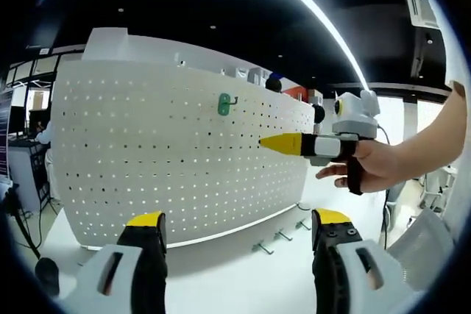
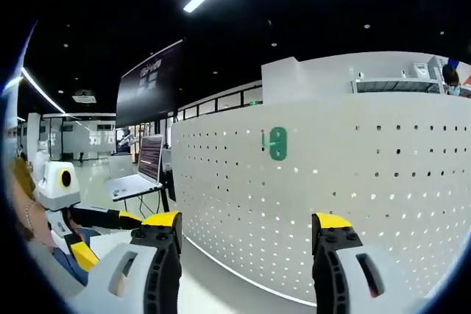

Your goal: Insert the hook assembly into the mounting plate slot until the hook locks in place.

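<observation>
Find green hook assembly (image 1: 227, 104) high on the upright white perforated mounting plate (image 1: 147, 159), touching its face, small arm poking out to one side; looks hung in a slot already, but cannot tell from here if locked. Same hook in right gripper view, just above and between that view's own fingers, well apart from them. Left gripper (image 1: 239, 227) low over the white surface (image 1: 243, 277), fingers released and spread, nothing between them. Right gripper (image 2: 246, 229) likewise released, fingers apart and empty, aimed at the plate face below the hook; seen side-on in left gripper view, yellow tips near the plate, held by a hand (image 1: 372, 167). Spare metal hooks (image 1: 280, 239) lying on the surface at the plate's foot, well apart from both grippers. For the step: treat as the seat-and-lock check. Bring right gripper up square to the green body, close on its flat sides, not the thin arm, to avoid twisting. Push straight into the plate, then down, until no wobble. Keep left gripper back and pointed at the plate to hold hook and plate in frame. Avoid leaning hard on the plate, probably free-standing, could tip or slide. Skip the laptop (image 2: 140, 170) behind.
</observation>
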Available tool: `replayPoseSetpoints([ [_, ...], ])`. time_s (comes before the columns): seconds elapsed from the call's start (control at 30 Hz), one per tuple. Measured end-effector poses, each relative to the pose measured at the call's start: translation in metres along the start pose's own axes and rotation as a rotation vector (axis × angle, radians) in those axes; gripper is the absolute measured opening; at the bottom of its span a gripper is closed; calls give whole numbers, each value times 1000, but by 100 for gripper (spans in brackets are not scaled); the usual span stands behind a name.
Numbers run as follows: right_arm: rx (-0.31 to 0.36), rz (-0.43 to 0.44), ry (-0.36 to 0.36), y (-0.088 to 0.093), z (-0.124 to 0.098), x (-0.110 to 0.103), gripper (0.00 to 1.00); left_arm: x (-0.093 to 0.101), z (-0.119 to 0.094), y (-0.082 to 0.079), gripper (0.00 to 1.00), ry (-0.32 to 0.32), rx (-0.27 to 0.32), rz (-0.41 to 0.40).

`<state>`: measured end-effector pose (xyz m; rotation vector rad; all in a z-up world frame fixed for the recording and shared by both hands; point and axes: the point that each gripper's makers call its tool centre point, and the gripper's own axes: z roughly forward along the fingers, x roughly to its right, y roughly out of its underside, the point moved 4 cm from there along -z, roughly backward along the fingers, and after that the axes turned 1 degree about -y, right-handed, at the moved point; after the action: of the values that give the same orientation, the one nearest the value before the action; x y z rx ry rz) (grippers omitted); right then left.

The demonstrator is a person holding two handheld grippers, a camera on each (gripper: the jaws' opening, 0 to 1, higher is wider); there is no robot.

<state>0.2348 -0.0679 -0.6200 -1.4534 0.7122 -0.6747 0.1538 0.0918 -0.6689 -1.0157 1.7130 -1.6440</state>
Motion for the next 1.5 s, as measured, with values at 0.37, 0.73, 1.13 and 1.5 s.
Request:
replayPoseSetpoints([
  [0.37,-26,6,17,18,-32,3,71,2,-1,2,83,6,-6,1],
  [0.73,-78,22,48,42,-65,10,71,4,-5,5,84,9,-19,7],
  [1.13,-133,30,74,64,-102,14,73,2,-12,10,84,7,-42,13],
  [1.5,-173,59,102,79,-126,19,73,4,-17,17,84,27,-76,14],
])
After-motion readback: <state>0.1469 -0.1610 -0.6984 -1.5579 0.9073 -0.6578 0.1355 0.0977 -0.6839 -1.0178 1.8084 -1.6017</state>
